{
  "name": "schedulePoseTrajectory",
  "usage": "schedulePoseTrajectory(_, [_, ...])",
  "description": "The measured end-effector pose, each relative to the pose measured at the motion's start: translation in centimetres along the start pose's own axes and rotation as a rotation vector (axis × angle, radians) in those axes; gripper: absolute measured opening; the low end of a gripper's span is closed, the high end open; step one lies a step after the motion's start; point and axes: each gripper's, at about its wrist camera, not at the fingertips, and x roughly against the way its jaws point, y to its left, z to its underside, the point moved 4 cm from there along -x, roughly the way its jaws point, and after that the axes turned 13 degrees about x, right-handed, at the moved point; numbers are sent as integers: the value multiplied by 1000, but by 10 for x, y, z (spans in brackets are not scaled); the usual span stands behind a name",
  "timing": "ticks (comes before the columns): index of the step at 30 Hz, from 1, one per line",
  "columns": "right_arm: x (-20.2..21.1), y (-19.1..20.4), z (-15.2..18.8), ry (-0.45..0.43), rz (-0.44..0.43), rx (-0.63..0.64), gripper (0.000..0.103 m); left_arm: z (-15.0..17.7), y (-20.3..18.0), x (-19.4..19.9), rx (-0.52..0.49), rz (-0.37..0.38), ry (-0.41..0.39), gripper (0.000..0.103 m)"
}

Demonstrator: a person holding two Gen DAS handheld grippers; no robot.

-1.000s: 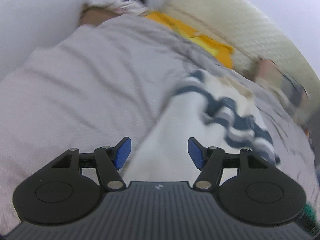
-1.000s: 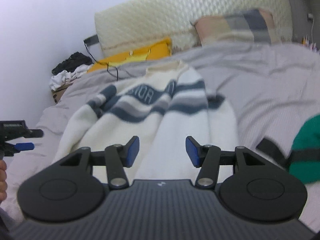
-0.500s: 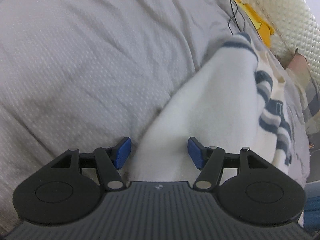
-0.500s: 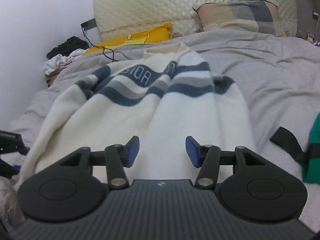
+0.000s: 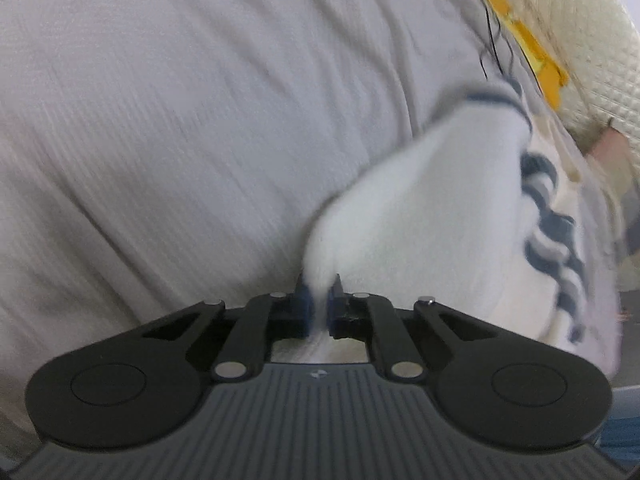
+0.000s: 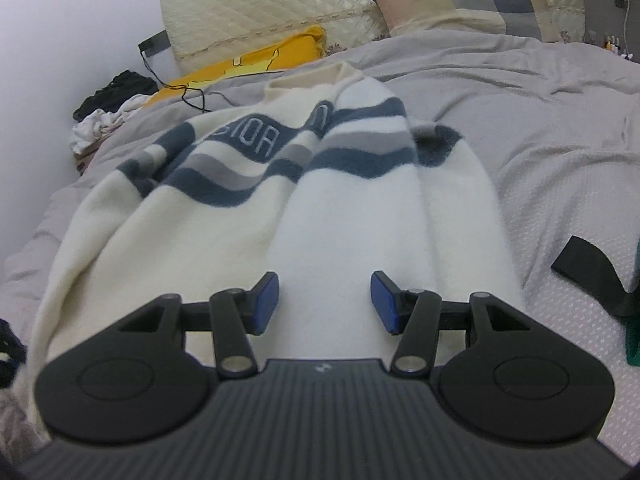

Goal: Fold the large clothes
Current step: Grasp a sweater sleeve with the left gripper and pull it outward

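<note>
A cream sweater (image 6: 320, 216) with navy and grey stripes lies spread on a grey bed, collar toward the headboard. In the left wrist view my left gripper (image 5: 319, 305) is shut on the sweater's white near edge (image 5: 420, 216), which bunches up from the pinch. In the right wrist view my right gripper (image 6: 325, 300) is open and empty, low over the sweater's bottom hem, with white fabric showing between its blue pads (image 6: 267, 296).
The grey bedsheet (image 5: 180, 120) fills the left. A yellow cloth (image 6: 256, 62) and black cable lie near the quilted headboard (image 6: 280, 12). A patchwork pillow (image 6: 472, 4) is at the back right. A black strap (image 6: 592, 272) and green item lie at right. Clothes pile (image 6: 108, 112) at far left.
My left gripper has closed on the sweater's edge; half a second ago it was open around it. My right gripper has moved lower and closer to the hem, still open.
</note>
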Motion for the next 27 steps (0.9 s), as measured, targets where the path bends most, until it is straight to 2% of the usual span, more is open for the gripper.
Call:
schedulePoseTrajectory(3, [1, -3, -2, -6, 9, -13, 53, -32, -11, 19, -38, -36, -105, 8])
schedulePoseTrajectory(6, [-2, -8, -6, -13, 9, -25, 53, -87, -28, 43, -89, -84, -235, 8])
schedulePoseTrajectory(10, [-6, -14, -8, -26, 22, -32, 53, -164, -68, 82, -192, -165, -517, 8])
schedulePoseTrajectory(12, [-9, -18, -9, -30, 21, -42, 53, -202, -89, 95, -223, -204, -615, 8])
schedulePoseTrajectory(16, [-17, -21, -14, -48, 33, -26, 53, -265, -142, 96, -298, -279, -766, 8])
schedulePoseTrajectory(19, [-22, -25, -18, -65, 42, -14, 53, -298, -181, 85, -377, -330, -887, 8])
schedulePoseTrajectory(23, [-29, -33, -22, -75, 45, -38, 53, -345, -209, 45, -375, -388, -935, 7])
schedulePoseTrajectory(27, [-37, -38, -24, -87, 50, -43, 53, -375, -195, -28, -341, -422, -841, 8])
